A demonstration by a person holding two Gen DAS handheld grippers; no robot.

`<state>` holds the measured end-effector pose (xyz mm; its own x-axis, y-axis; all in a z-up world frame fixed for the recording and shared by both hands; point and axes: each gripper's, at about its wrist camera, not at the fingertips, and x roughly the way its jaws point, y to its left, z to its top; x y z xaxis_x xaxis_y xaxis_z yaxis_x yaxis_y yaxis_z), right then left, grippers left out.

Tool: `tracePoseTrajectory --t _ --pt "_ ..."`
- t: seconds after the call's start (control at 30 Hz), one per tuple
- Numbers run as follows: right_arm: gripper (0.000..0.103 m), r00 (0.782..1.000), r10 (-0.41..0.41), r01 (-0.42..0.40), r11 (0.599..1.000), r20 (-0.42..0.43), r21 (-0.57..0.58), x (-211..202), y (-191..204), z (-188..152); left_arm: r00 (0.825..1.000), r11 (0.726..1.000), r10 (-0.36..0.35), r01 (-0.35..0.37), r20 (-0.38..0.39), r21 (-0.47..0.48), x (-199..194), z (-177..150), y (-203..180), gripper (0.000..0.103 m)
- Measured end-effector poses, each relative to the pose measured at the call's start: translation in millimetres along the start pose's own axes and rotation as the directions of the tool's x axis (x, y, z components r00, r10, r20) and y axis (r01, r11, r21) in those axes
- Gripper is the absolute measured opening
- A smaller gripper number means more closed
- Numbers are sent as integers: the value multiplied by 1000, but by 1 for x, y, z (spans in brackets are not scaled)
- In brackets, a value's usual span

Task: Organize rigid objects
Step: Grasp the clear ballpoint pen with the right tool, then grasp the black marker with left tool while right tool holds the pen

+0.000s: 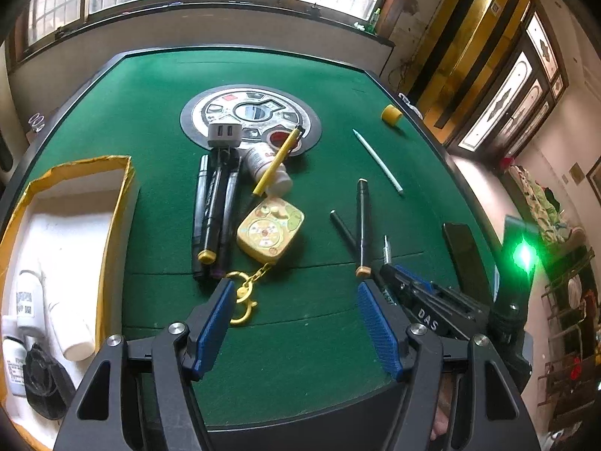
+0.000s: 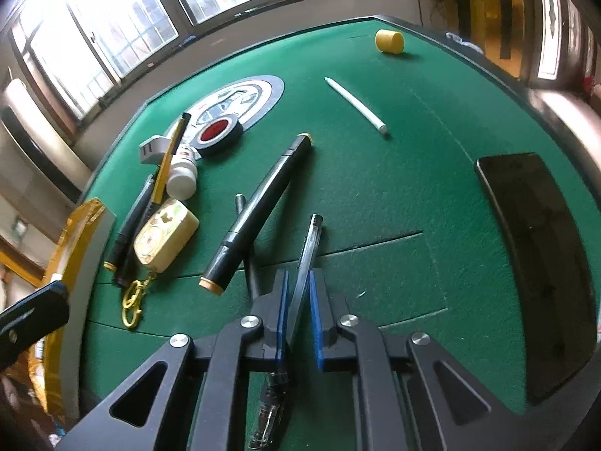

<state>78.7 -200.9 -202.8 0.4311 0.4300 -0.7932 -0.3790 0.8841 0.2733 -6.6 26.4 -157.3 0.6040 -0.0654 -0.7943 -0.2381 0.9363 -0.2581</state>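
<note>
My right gripper (image 2: 298,276) is shut on a clear ballpoint pen (image 2: 307,248), which runs up between the blue pads over the green felt table (image 2: 375,195). A black marker with tan end caps (image 2: 259,210) lies just left of it, across a thin black pen (image 2: 240,203). My left gripper (image 1: 295,283) stands open above the felt with nothing between its fingers. The gold clasp (image 1: 244,300) of a yellow keychain case (image 1: 270,229) lies by its left pad. Several black markers (image 1: 216,206), a yellow pen (image 1: 276,161) and a white bottle (image 1: 280,184) lie beyond.
A yellow box with white lining (image 1: 75,188) sits at the left and holds white bottles and a black item. A white stylus (image 1: 377,159), a yellow cap (image 1: 391,114), a black phone (image 2: 537,263), a grey charger (image 1: 224,135) and a tape roll (image 2: 218,135) lie about.
</note>
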Motion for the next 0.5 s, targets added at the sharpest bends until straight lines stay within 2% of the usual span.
tracePoseTrajectory --t 0.1,0.2,0.33,0.5 --pt "12 998 57 -57 998 -6 16 -2 -7 -2 1000 1000 13 -13 11 14 -2 2 -5 70" --pt "21 995 98 -97 995 -12 25 -7 -10 -6 1000 1000 19 -20 11 25 0 3 -8 70" --pt "37 995 96 -96 995 -10 -1 -13 -2 -14 1000 999 26 -27 8 39 5 9 -11 70" --pt "39 1000 7 -6 997 17 -79 -15 15 -24 999 997 40 -41 10 68 15 18 -18 70"
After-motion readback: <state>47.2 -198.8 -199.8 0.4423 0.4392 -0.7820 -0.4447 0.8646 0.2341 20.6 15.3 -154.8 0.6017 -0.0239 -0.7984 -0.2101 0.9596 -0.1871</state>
